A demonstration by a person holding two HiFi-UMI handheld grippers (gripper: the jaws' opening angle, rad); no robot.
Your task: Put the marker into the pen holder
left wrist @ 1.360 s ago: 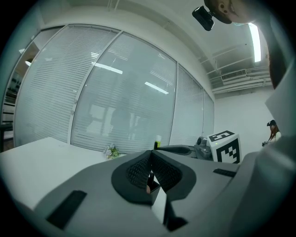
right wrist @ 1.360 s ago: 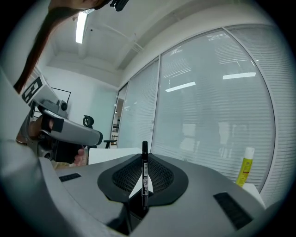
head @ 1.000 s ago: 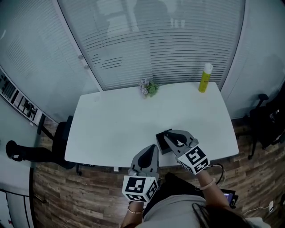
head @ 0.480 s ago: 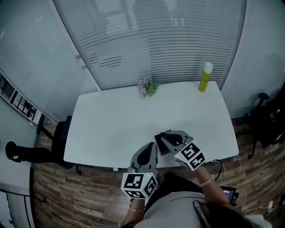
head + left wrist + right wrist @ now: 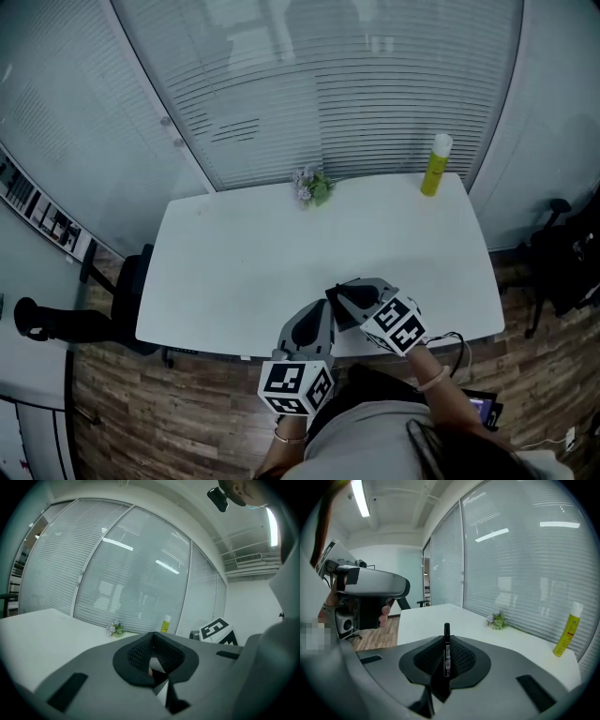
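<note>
Fingers (image 5: 471, 658) of your right gripper (image 5: 446, 665) are clamping the marker (image 5: 446, 648) upright beside the holder (image 5: 339, 317), its label unreadable; your left gripper's (image 5: 152, 656) jaws are pressing together.

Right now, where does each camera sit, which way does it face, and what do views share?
Head view: on the head, looking down at the table; left gripper and right gripper show.
Left gripper view: along its shut fingers toward the blinds.
Right gripper view: along fingers clamping the marker; left gripper shows.
All share the bottle and flowers.
</note>
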